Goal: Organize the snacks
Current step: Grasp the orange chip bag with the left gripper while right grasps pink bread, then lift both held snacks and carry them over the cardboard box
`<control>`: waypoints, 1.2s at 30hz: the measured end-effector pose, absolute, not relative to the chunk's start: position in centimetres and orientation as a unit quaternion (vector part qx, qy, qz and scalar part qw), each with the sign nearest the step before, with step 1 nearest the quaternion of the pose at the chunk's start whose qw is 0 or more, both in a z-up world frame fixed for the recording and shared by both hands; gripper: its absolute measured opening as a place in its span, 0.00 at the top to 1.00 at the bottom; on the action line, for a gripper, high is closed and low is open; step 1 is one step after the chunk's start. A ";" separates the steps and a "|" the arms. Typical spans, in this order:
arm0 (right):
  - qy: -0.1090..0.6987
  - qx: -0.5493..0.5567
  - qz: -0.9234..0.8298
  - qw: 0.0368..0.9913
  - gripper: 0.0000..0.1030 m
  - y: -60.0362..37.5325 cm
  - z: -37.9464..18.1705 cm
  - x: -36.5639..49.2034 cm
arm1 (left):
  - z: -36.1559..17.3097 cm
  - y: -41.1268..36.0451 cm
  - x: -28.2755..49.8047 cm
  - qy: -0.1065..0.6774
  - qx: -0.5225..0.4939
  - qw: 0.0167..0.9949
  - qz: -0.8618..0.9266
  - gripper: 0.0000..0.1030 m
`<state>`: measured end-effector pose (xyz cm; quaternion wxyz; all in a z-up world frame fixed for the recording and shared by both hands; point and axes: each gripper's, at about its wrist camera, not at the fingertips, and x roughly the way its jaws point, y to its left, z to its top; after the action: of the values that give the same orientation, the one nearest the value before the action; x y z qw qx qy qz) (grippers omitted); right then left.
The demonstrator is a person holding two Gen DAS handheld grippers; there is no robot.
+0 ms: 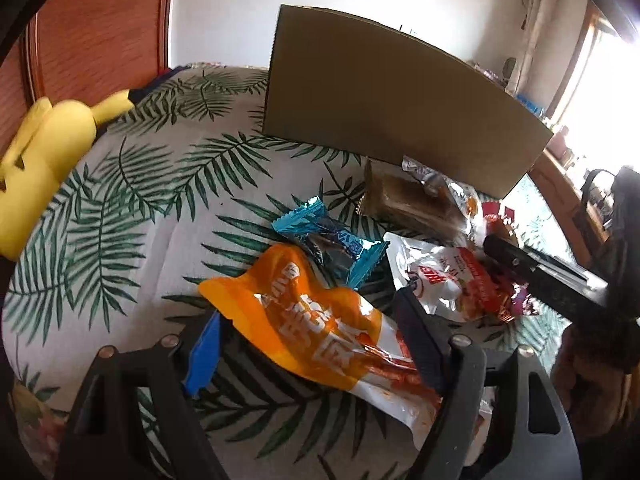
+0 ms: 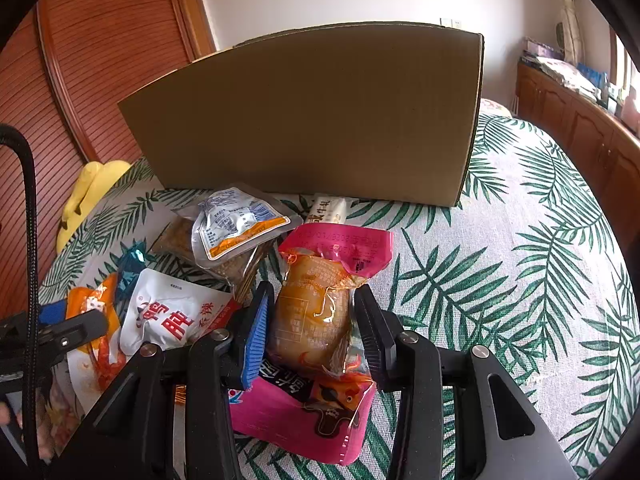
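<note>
- Clamping the pink snack pouch (image 2: 320, 320) in our right gripper (image 2: 308, 328), its long axis running along the fingers toward the cardboard box (image 2: 312, 120) just beyond.
- We are straddling the orange snack packet (image 1: 320, 328) with our left gripper (image 1: 316, 340), fingers apart, on the leaf-print cloth (image 1: 160, 200).

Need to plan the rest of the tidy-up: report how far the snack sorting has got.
Done: nothing visibly; the cardboard box shows only its outside. In hand: right claw grips the pink packet; left claw straddles the orange packet, not clamped. Left: the white packet, blue wrapper and others on the bedspread.
</note>
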<state>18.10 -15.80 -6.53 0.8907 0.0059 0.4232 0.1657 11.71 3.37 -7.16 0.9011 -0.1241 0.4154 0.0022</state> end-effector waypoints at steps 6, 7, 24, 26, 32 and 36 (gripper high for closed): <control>0.423 0.006 0.166 0.891 0.60 -15.8 -6.5 18.1 | -7.5 3.3 10.6 0.397 -0.102 0.912 -0.007 0.57; 0.423 0.006 0.166 0.891 0.60 -15.8 -6.5 18.1 | -7.6 3.6 10.4 0.395 -0.108 0.912 -0.011 0.58; 0.415 0.003 0.167 0.894 0.63 -15.7 -6.4 17.9 | -5.2 5.1 10.1 0.375 -0.098 0.921 -0.043 0.82; 0.409 0.000 0.168 0.897 0.63 -15.5 -6.3 17.7 | -4.6 5.2 9.8 0.369 -0.098 0.923 -0.048 0.82; 0.389 0.002 0.166 0.906 0.64 -15.7 -5.8 17.4 | -2.8 5.4 9.2 0.349 -0.104 0.929 -0.062 0.82; 0.380 0.005 0.165 0.910 0.64 -15.9 -5.4 17.0 | -1.7 5.4 9.1 0.337 -0.101 0.934 -0.070 0.82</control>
<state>17.00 -15.88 -5.41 0.9102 0.0045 0.3801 0.1645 9.06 5.36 -1.74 0.9335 -0.1015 0.3367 -0.0697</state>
